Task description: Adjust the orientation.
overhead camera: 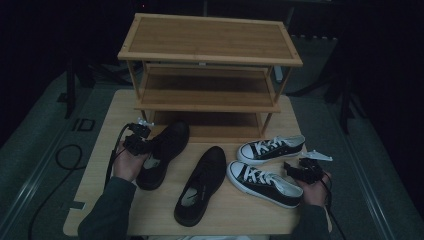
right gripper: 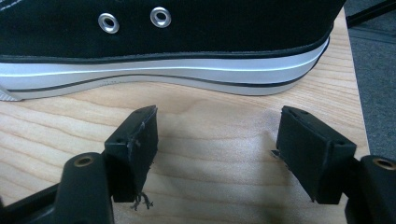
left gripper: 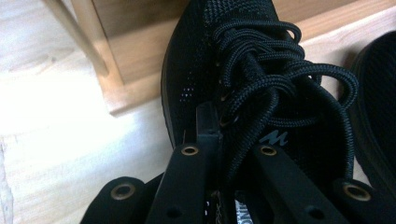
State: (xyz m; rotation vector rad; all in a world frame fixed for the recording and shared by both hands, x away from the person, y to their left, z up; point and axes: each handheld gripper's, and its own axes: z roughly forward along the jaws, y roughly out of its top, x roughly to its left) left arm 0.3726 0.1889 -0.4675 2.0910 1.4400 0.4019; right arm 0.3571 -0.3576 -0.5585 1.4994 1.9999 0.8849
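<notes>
Left gripper (left gripper: pixel 219 154) first: its jaws are pinched nearly together on the side wall of the black knit shoe (overhead camera: pixel 162 152), one jaw outside the collar, the other buried inside among the black laces (left gripper: pixel 280 79). That is a firm bite on the upper, close to the eyelets. In the high view this shoe sits at the table's left, toe pointing at the foot of the bamboo shoe rack (overhead camera: pixel 210 37), heel toward the person's left hand (overhead camera: pixel 127 162).

Over to the right gripper (right gripper: pixel 215 140): jaws spread wide, nothing between them, pads resting low over bare wood just beside the white rubber sole of the near canvas sneaker (right gripper: pixel 187 46). It touches nothing.

My read: the black shoe is about to go onto the rack, probably the bottom shelf (overhead camera: pixel 210 131) straight ahead of its toe. To do it well, lift the heel enough to clear the shelf lip, keep the sole level so the toe doesn't dip and catch, and slide it in straight. The grip is on soft knit, so the shoe may sag or swing; slow and steady is the call.

Outward from there: the second black shoe (overhead camera: pixel 202 185) lies mid-table, well apart from the rack, and the far canvas sneaker (overhead camera: pixel 272 147) rests just beside its partner. The wooden table (overhead camera: pixel 100 150) has free room to the left.
</notes>
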